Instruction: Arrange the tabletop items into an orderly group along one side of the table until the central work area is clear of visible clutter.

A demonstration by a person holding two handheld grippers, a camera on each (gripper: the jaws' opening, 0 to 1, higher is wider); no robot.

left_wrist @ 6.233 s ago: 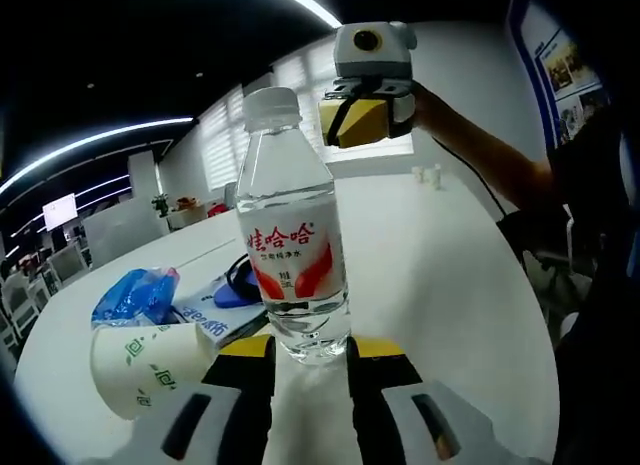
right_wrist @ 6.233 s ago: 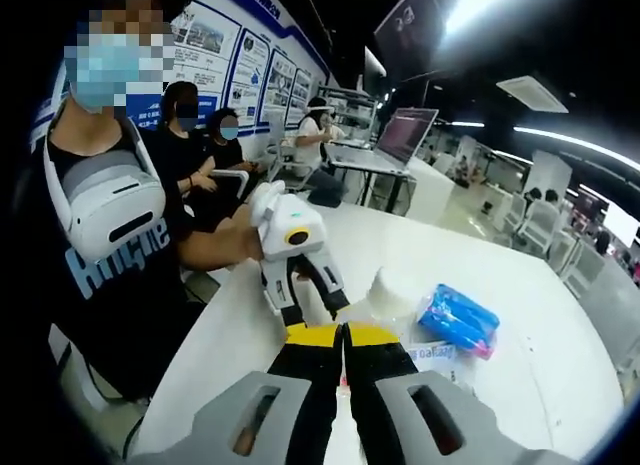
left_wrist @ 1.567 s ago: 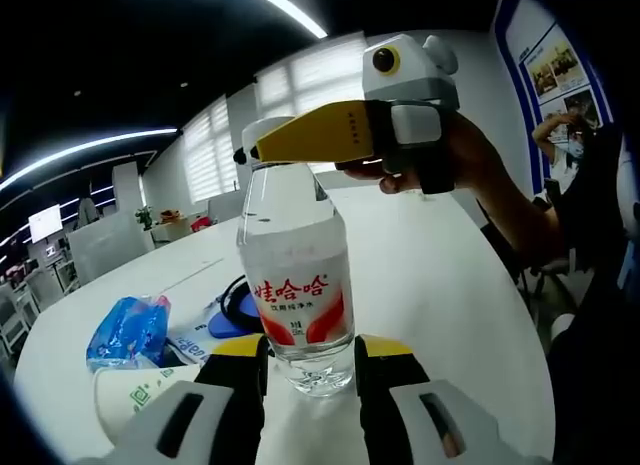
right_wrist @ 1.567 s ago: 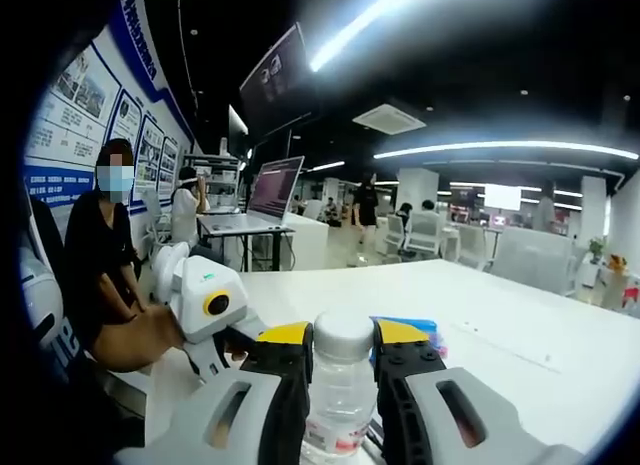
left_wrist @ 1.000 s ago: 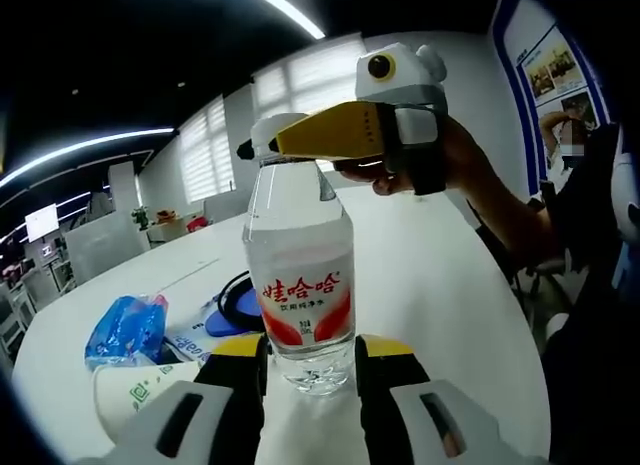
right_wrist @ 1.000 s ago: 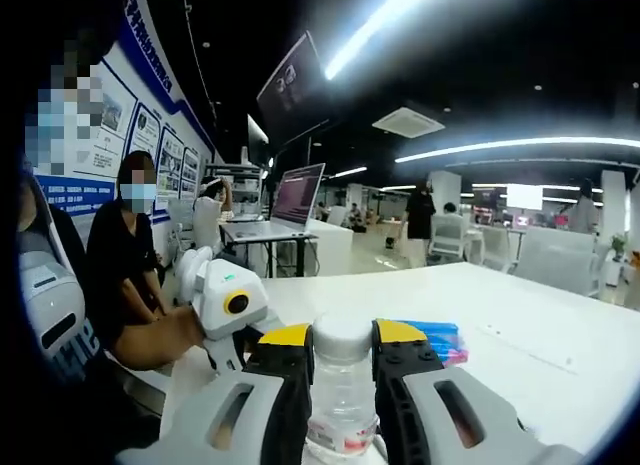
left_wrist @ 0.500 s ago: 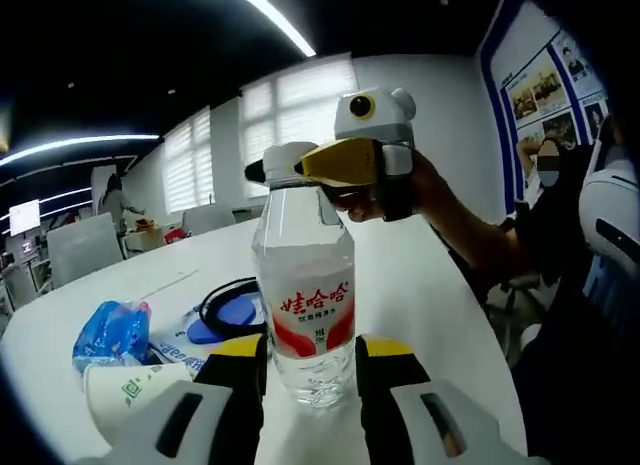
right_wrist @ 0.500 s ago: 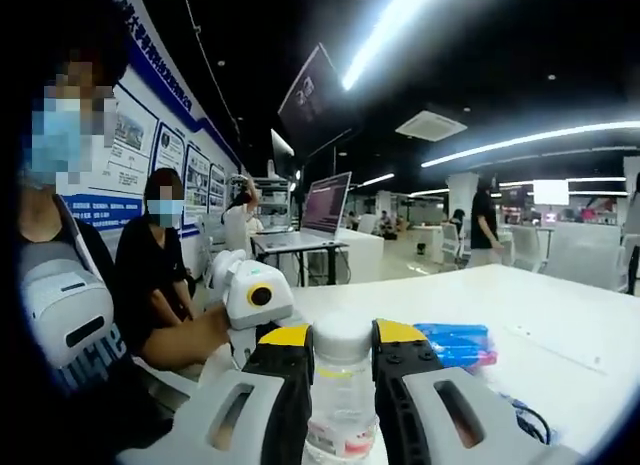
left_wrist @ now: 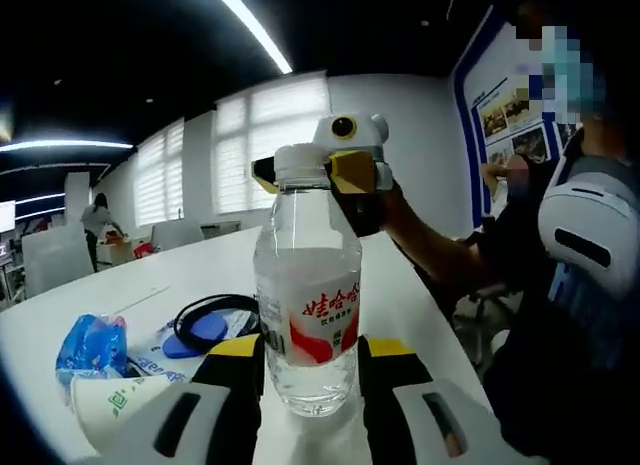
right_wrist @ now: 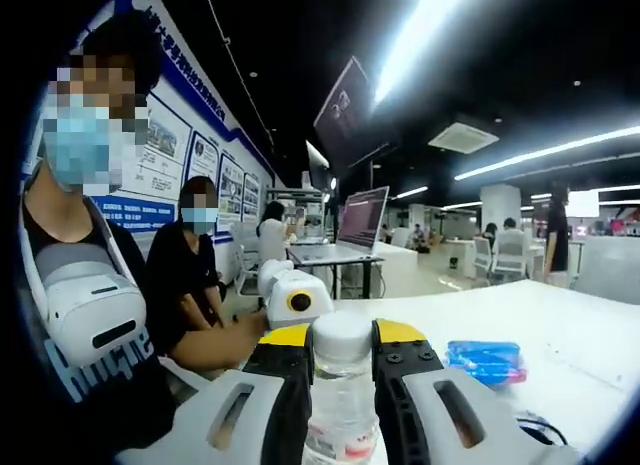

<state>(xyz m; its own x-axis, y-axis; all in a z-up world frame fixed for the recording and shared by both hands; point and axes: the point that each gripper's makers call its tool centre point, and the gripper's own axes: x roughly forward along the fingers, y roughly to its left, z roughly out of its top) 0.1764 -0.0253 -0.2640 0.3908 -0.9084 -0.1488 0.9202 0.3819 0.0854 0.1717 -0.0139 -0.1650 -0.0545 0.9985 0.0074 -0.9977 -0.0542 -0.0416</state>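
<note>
White tabletop (left_wrist: 400,285) in an open office with ceiling light strips. Your left gripper (left_wrist: 310,360) is clamped on the lower body of the water bottle (left_wrist: 307,315), which stands upright between its yellow-tipped jaws. Your right gripper (right_wrist: 341,343) is closed on the bottle's white cap (right_wrist: 341,337) from above. Left of the bottle in the left gripper view: paper cup (left_wrist: 108,405) lying on its side, blue packet (left_wrist: 90,343), black cable (left_wrist: 205,310) looped around a blue disc (left_wrist: 200,330).

Both grippers (left_wrist: 308,350) (right_wrist: 342,335) clamped, facing.
</note>
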